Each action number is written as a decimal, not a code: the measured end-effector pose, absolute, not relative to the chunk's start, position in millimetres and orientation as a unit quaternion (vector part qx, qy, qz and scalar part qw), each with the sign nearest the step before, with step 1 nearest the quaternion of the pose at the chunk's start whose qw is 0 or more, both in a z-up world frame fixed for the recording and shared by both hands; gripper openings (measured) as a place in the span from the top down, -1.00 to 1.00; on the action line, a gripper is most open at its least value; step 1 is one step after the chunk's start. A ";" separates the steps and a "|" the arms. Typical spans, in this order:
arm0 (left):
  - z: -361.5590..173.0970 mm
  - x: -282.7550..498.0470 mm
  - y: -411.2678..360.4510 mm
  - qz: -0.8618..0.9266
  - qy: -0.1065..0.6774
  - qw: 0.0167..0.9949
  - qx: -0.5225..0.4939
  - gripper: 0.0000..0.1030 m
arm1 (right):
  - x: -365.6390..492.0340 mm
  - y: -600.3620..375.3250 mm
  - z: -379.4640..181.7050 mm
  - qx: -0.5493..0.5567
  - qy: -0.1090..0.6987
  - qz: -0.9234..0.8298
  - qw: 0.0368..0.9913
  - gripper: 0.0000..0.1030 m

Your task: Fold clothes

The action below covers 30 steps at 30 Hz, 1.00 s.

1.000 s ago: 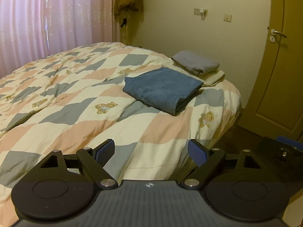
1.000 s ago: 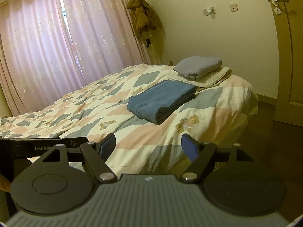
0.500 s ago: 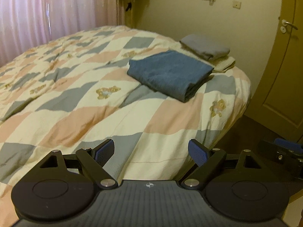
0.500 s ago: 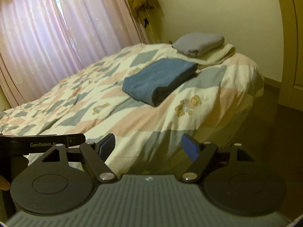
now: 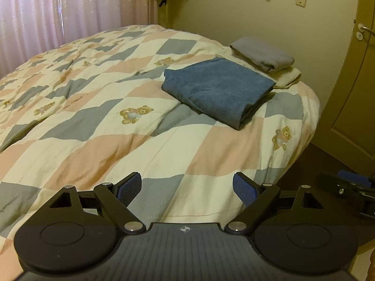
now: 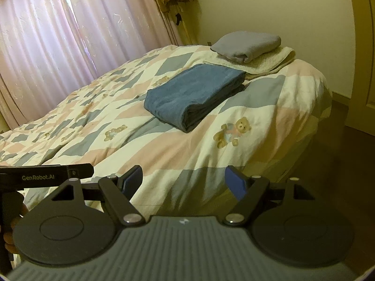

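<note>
Both tongs lowered nearer quilt edge (image 5: 199, 215), jaws wide, empty; folded blue towel (image 5: 218, 89) beyond, apart.

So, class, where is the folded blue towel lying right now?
In both views, the blue towel lies on the quilt near the bed's right corner, beside the grey-and-cream pile.

We see a quilted cloth bedspread (image 5: 98, 140), matt; blue folded towel (image 5: 218, 89) napped terry; cream towel (image 6: 269, 63) fleecy; left gripper (image 5: 187, 188) matt black plastic, ribbed blue pads (image 5: 129, 188).
</note>
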<state>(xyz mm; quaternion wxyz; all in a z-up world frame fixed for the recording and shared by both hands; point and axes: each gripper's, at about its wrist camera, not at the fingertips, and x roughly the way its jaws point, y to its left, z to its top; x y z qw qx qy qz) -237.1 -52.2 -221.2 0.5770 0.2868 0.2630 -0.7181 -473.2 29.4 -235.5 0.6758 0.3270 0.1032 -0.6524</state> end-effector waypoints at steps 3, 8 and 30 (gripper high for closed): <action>-222.6 -237.7 -55.7 -0.717 0.265 0.576 0.289 -0.69 | -475.0 26.9 -238.8 0.332 0.106 -0.652 0.673 -0.45; -225.7 -239.8 -61.7 -0.719 0.270 0.572 0.289 -0.69 | -481.2 21.1 -244.7 0.340 0.107 -0.652 0.669 -0.46; -314.0 -247.3 -320.8 -0.688 0.526 0.477 0.147 -0.77 | -670.7 -288.0 -286.5 0.472 -0.034 -0.552 0.687 -0.46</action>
